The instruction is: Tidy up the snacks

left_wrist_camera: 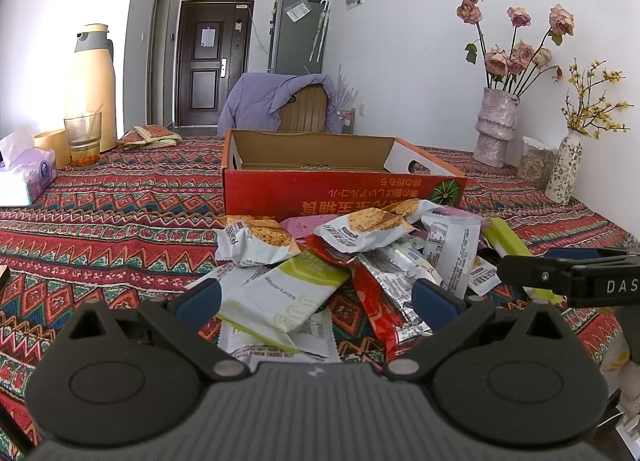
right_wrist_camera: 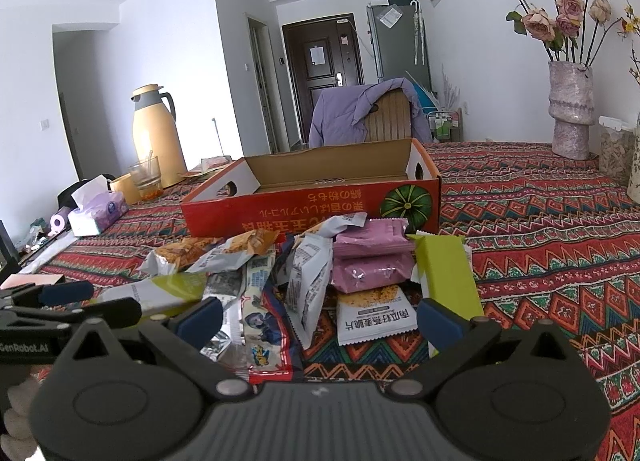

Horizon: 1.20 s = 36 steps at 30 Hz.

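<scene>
Patterned tablecloth (left_wrist_camera: 120, 229): loose snack packets (left_wrist_camera: 348, 257) heaped before the empty red box (left_wrist_camera: 340, 189), evidently their destination; left gripper (left_wrist_camera: 316, 297) and right gripper (right_wrist_camera: 320, 315) spread wide, holding nothing, poised over the heap.

I am working in a lived-in home: a dark front door (left_wrist_camera: 215, 61), a grey fridge (left_wrist_camera: 296, 35), a jacket-draped chair (left_wrist_camera: 280, 103), a patterned tablecloth (left_wrist_camera: 120, 221), dried roses in a vase (left_wrist_camera: 496, 127) and a thermos (left_wrist_camera: 90, 85).

Both grippers showing black bodies: left gripper (left_wrist_camera: 316, 299), right gripper (right_wrist_camera: 320, 319); blue finger pads (left_wrist_camera: 199, 298), silver pivot screws (left_wrist_camera: 228, 369), ribbed grey housing.
</scene>
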### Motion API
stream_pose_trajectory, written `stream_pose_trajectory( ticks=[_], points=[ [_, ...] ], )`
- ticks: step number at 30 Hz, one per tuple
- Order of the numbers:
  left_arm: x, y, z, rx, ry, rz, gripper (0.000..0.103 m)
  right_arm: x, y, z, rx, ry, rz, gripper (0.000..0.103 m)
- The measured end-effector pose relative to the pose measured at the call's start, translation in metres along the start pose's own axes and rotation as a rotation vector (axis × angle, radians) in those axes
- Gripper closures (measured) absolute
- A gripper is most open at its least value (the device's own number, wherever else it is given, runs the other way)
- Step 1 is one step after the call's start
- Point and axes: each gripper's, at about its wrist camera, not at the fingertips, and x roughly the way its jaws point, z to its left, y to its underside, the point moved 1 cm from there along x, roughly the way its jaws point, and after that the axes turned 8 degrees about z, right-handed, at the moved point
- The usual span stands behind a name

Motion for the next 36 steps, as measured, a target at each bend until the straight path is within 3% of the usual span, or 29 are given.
stream_pose_trajectory(
  ticks=[12,17,26,30,32,36],
  points=[
    [0.003,-0.001,0.003,-0.011,-0.01,0.006,0.0,0.007,-0.003,0.001,-0.032,0.018,-0.014,0.001],
    [0.005,-0.003,0.005,-0.015,-0.021,0.007,0.0,0.024,-0.012,0.005,-0.064,0.017,-0.005,0.027],
    [0.008,-0.004,0.008,-0.018,-0.038,0.016,0.0,0.066,-0.026,0.006,-0.047,-0.003,0.06,0.059],
    [0.009,-0.004,0.01,-0.019,-0.043,0.022,0.0,0.075,-0.025,0.008,-0.041,0.001,0.069,0.068],
    [0.01,-0.004,0.01,-0.02,-0.046,0.025,0.0,0.074,-0.023,0.009,-0.042,0.006,0.063,0.082],
    [0.013,-0.004,0.011,-0.026,-0.049,0.037,0.0,0.068,-0.022,0.005,-0.041,-0.01,0.044,0.088]
  ],
)
